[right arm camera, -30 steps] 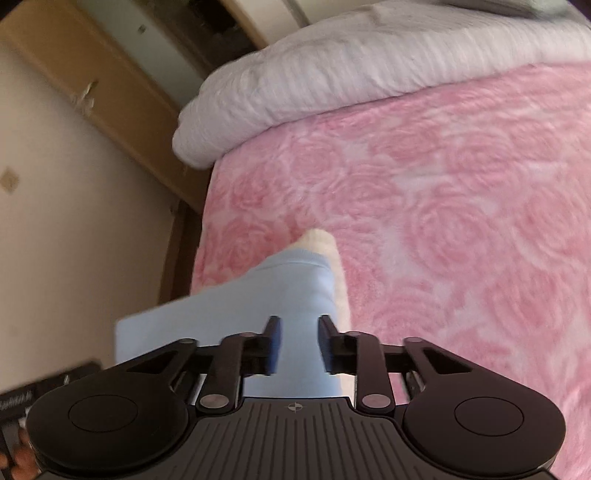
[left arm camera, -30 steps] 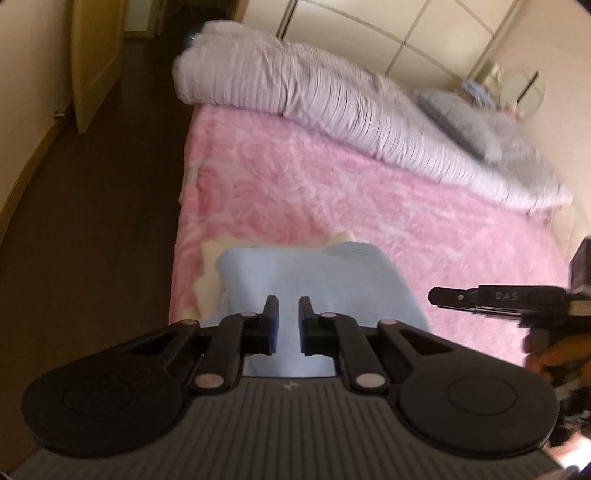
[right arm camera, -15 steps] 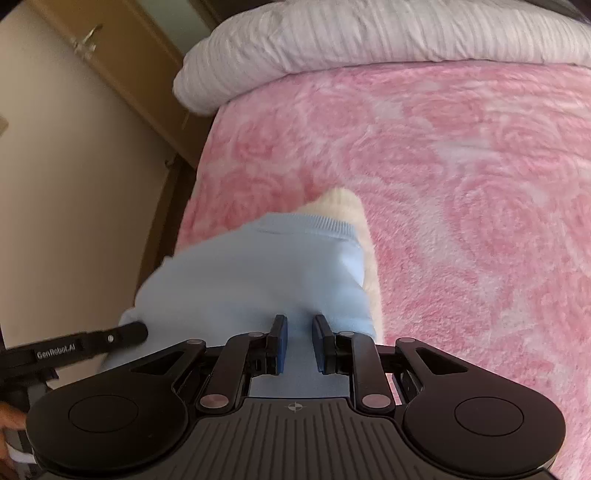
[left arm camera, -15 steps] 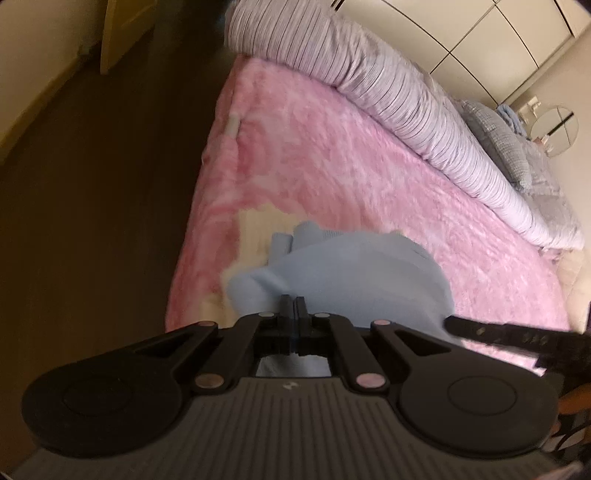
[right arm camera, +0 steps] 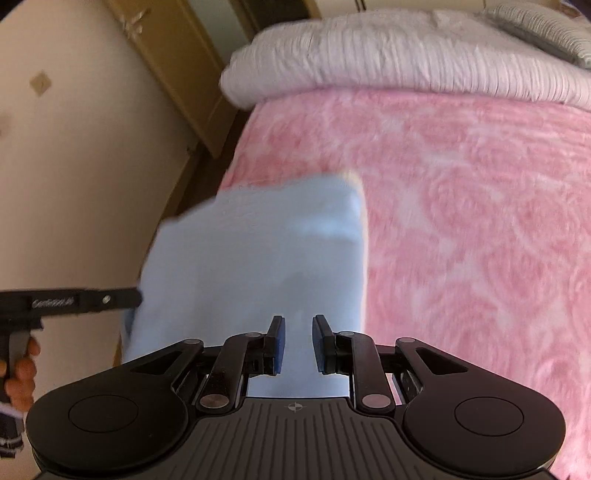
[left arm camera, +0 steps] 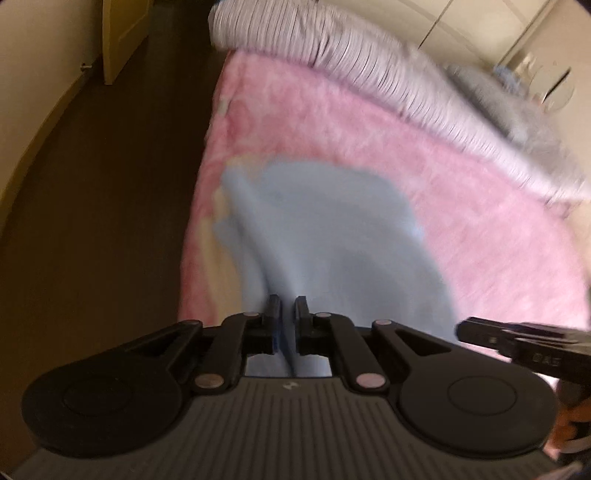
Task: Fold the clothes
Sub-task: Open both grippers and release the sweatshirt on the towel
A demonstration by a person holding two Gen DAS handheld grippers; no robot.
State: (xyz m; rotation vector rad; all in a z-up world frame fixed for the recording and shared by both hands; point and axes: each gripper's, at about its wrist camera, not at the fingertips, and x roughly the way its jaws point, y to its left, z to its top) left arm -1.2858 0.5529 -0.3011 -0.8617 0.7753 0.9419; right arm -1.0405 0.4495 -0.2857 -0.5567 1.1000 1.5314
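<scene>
A light blue garment (left arm camera: 332, 236) lies on the pink fleece blanket (left arm camera: 461, 206) near the bed's left edge, with a cream layer showing under it. My left gripper (left arm camera: 287, 306) is shut on a raised fold of the blue cloth. In the right wrist view the same garment (right arm camera: 258, 251) stretches from my right gripper (right arm camera: 298, 326) towards the bed edge. The right jaws stand a little apart with blue cloth running between them; I cannot tell whether they pinch it. The frames are blurred by motion.
A rolled striped grey-white duvet (left arm camera: 369, 66) and pillows lie along the far side of the bed. The dark floor (left arm camera: 92, 184) and a wooden door (left arm camera: 118, 33) are left of the bed. The other gripper shows at each view's edge (right arm camera: 74, 301).
The left gripper closed on the blue cloth and has lifted a fold of it. The right jaws closed in, then stand slightly wider now. Both views have shifted along the bed.
</scene>
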